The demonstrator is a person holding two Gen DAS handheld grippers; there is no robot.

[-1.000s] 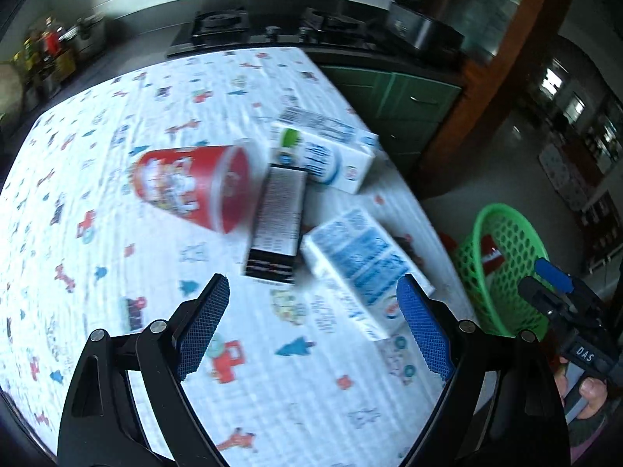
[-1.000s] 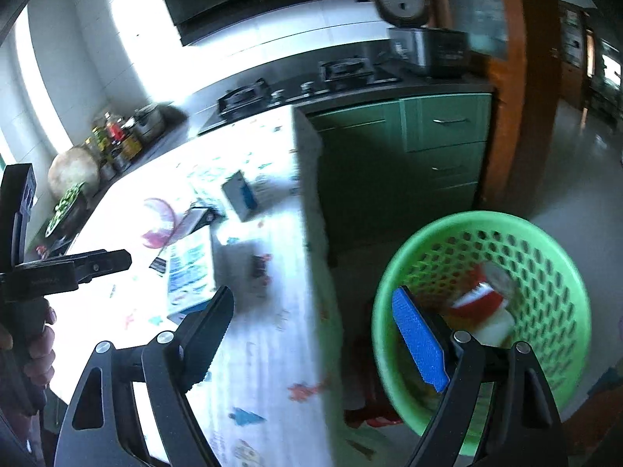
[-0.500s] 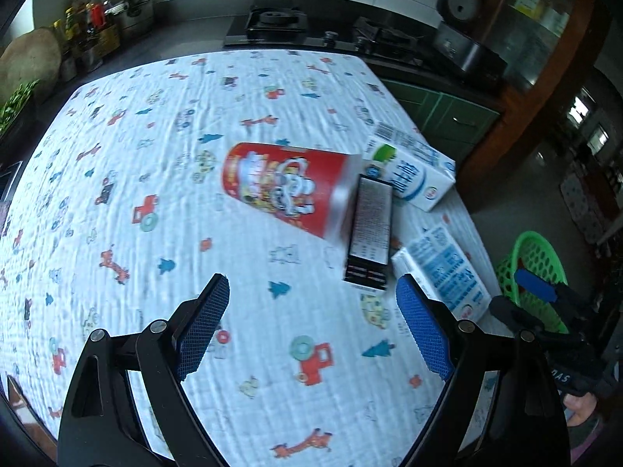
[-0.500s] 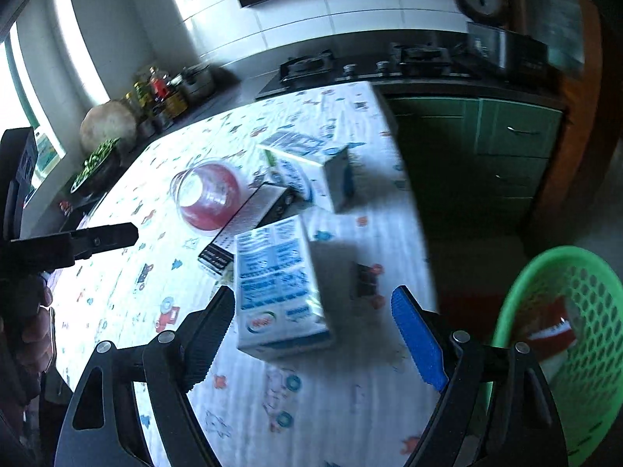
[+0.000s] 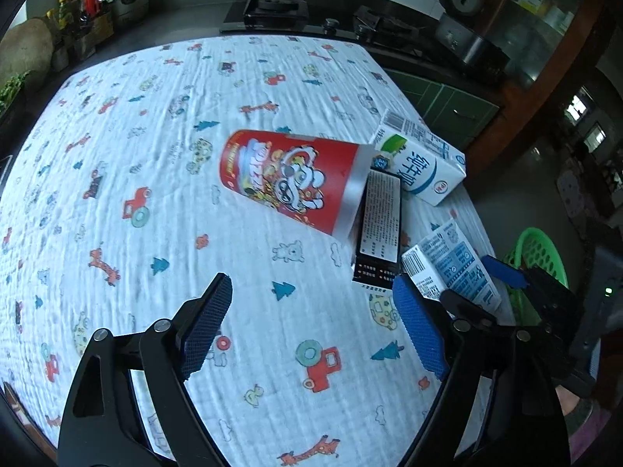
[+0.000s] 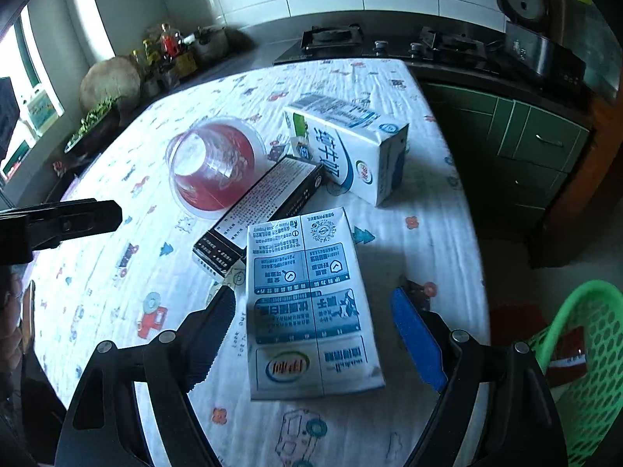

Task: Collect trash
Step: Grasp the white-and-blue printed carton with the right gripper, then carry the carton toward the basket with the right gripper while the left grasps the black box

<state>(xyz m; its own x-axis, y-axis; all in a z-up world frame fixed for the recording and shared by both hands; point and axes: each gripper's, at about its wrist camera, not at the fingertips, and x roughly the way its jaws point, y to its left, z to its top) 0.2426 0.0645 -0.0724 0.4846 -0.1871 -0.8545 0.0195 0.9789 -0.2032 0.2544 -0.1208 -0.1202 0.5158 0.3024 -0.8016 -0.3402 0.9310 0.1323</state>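
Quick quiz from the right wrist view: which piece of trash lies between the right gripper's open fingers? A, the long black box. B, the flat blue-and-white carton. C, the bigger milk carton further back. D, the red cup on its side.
B: the flat blue-and-white carton lies on the table between the open fingers of the right gripper, while the red cup, black box and bigger milk carton lie beyond them.

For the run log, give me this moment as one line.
right gripper: open, straddling blue carton | left gripper: open, empty | red cup: on side | green basket: beside table
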